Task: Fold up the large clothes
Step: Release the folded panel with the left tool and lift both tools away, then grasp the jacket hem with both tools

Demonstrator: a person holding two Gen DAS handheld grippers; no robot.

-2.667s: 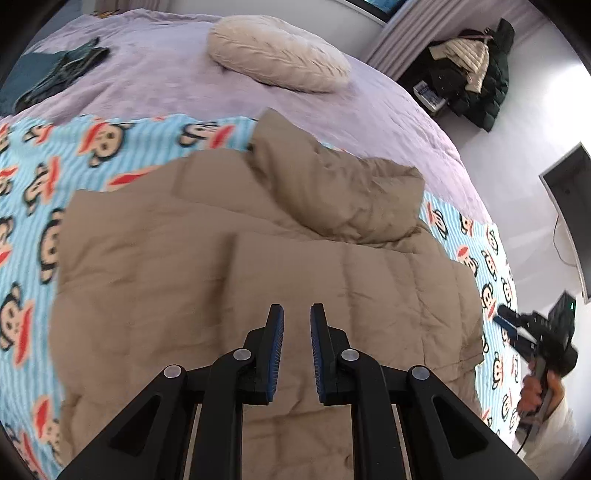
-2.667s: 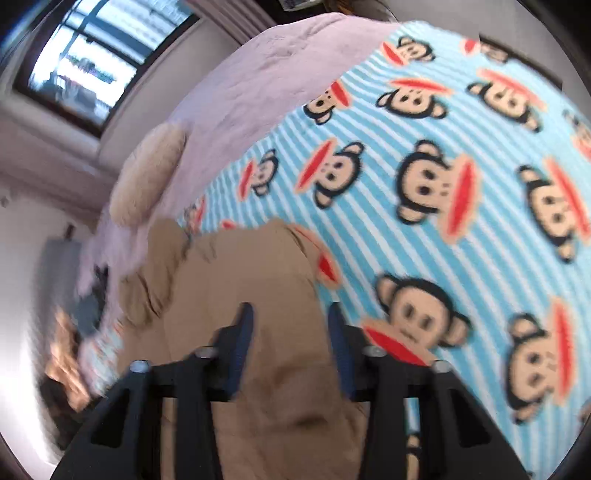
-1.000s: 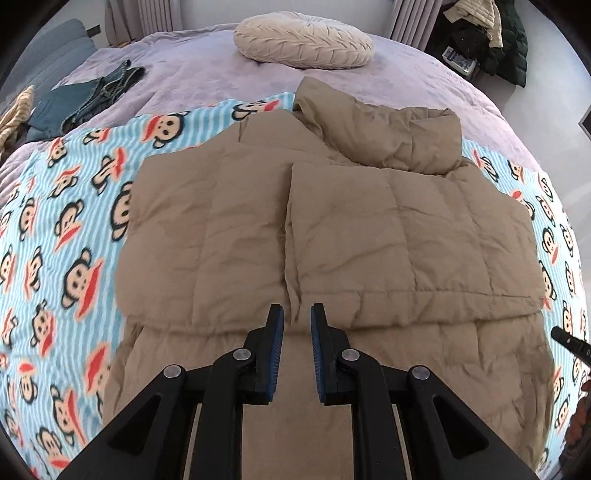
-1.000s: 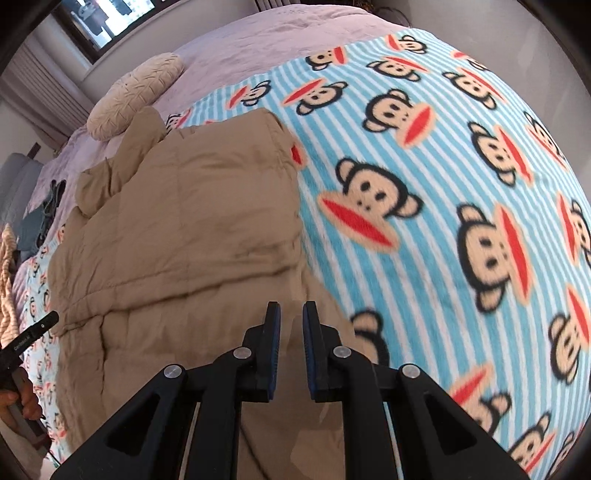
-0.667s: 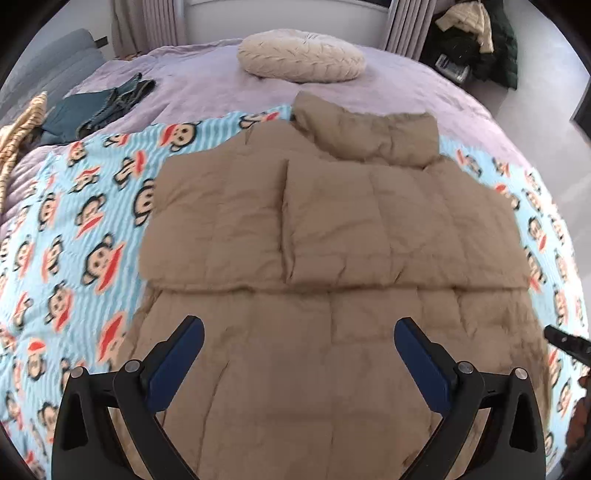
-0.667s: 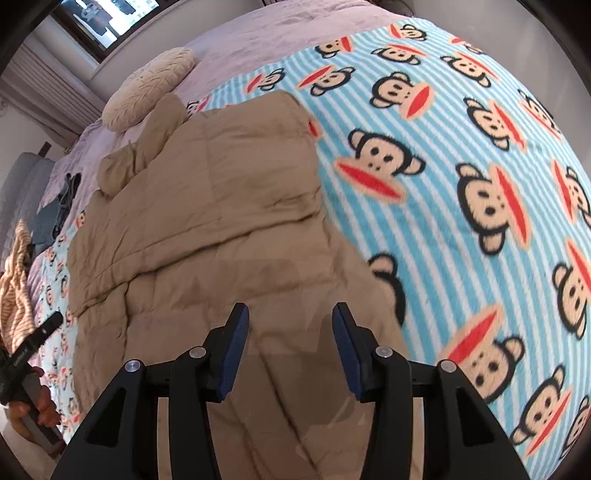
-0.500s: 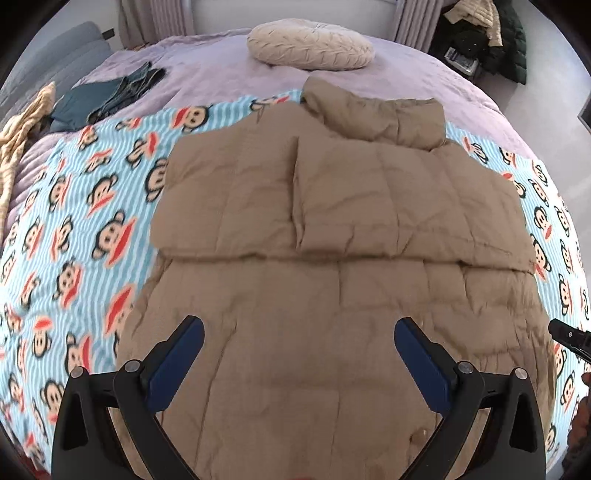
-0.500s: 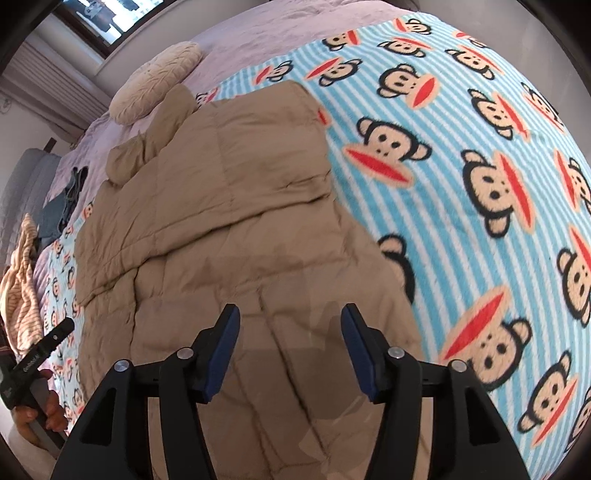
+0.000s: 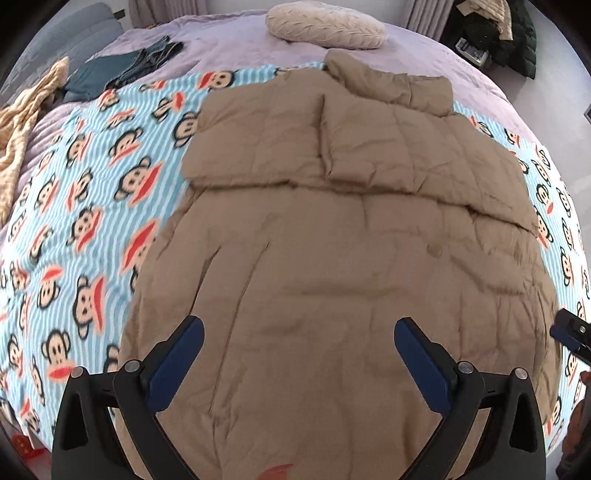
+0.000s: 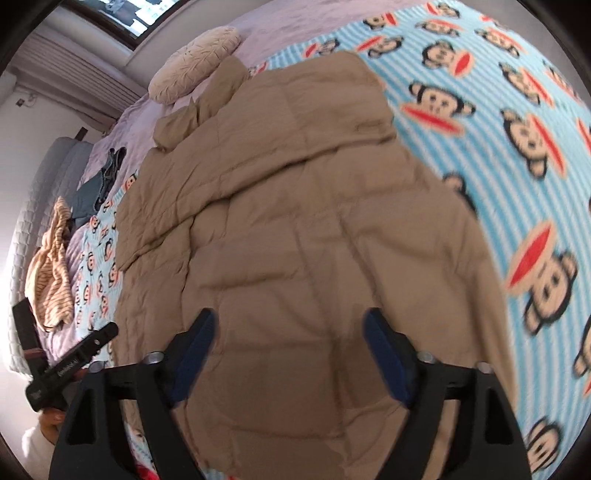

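Left wrist: both grippers [image 9: 299, 350] [image 10: 290, 341] open above jacket [image 9: 332, 258], probably clear.

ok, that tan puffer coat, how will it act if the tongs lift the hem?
The tan puffer coat looks quilted and puffy, so probably light for its bulk. It lies creased and soft on the monkey blanket, so it will likely drape and sag. The folded-in sleeves may slide open.

My room: bed [image 9: 424, 40] under a lilac cover, monkey-print blue striped blanket [image 9: 74, 206] across it, cream pillow [image 9: 325, 22] at its head. Window [image 10: 125, 14] above a white wall. Pale floor [image 9: 546, 96], dark coats [image 9: 495, 33] heaped beside it.
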